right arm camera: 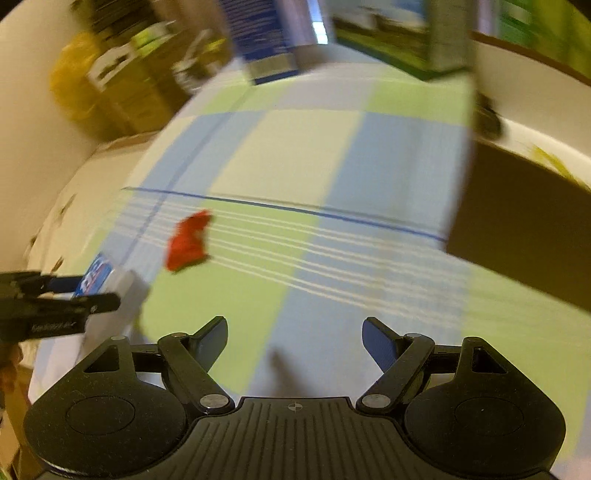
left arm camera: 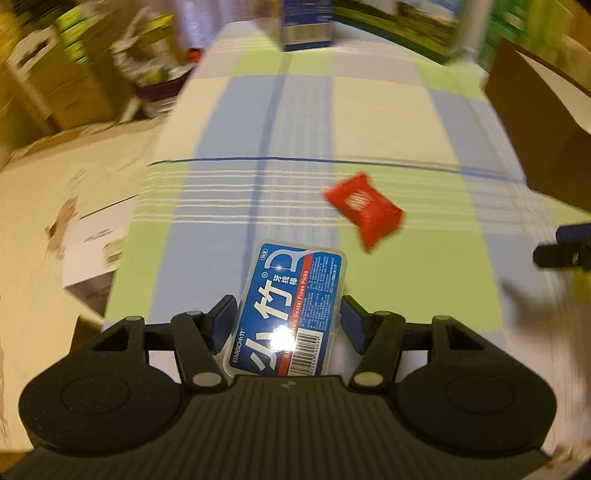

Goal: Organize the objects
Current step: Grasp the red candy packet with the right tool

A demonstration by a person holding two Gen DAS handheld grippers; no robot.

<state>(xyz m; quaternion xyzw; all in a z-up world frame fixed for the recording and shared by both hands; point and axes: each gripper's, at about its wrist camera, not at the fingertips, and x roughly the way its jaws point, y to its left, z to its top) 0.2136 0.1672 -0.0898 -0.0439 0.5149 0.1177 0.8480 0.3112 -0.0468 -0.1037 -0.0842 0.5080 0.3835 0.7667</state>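
Observation:
In the left wrist view my left gripper [left arm camera: 289, 308] is shut on a clear case of dental floss picks with a blue label [left arm camera: 295, 273], held above the checked cloth. A red packet [left arm camera: 364, 208] lies on the cloth just ahead and to the right of it. The right wrist view shows my right gripper [right arm camera: 295, 332] open and empty over the cloth, with the red packet [right arm camera: 188, 242] ahead on its left. At that view's left edge is the left gripper [right arm camera: 92, 295] with the floss case [right arm camera: 98, 273].
The table wears a blue, green and cream checked cloth [left arm camera: 295, 129]. An open brown cardboard box [left arm camera: 543, 122] [right arm camera: 524, 221] stands at the right. Blue and green cartons [left arm camera: 306, 26] stand at the far end. Cardboard boxes [left arm camera: 66, 221] sit on the floor left of the table.

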